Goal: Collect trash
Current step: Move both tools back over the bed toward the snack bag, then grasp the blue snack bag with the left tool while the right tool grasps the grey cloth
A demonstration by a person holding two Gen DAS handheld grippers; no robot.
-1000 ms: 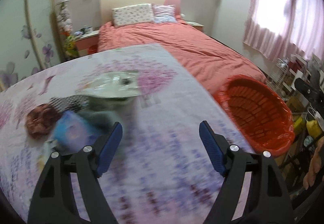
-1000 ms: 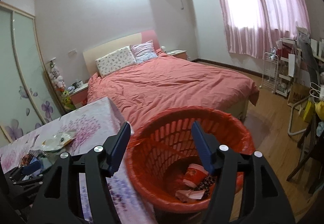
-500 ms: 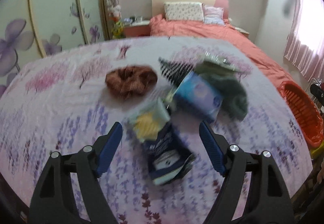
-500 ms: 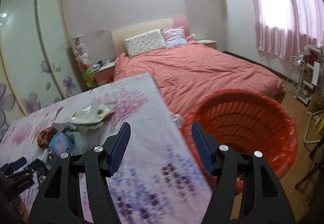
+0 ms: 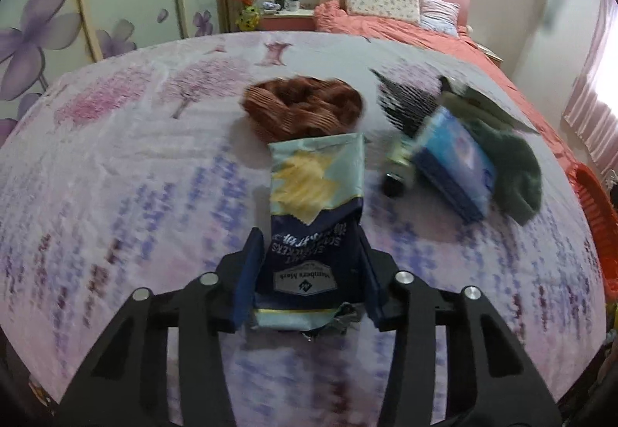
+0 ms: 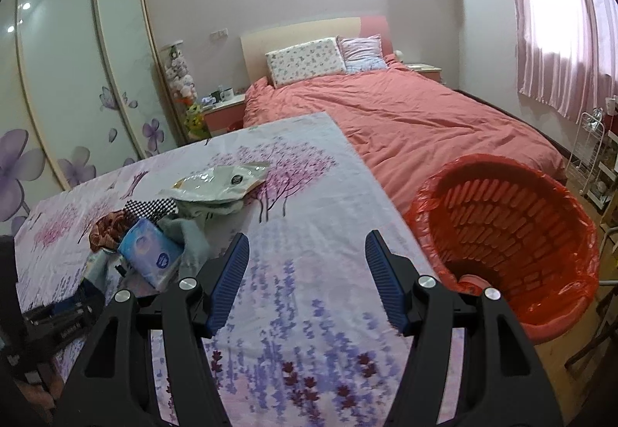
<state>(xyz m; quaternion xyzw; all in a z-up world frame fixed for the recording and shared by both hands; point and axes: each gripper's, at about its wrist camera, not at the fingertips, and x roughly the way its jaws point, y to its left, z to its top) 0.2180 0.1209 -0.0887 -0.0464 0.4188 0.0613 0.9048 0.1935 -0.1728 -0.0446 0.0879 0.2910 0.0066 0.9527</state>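
Left gripper grabs the chip bag on the tabletop.

The blue fingers of the left gripper sit on each side of the chip bag's dark bottom end and look clamped on it. The bag lies flat on the flowery cloth, just in front of a brown scrunchie and left of a blue tissue pack. To do this well, I think it should squeeze firmly, because the bag is thin and slippery, then lift straight up so nothing else gets dragged along. The right gripper hangs over the tabletop with its fingers wide apart and holds nothing. The red trash basket waits beside the tabletop on the right.
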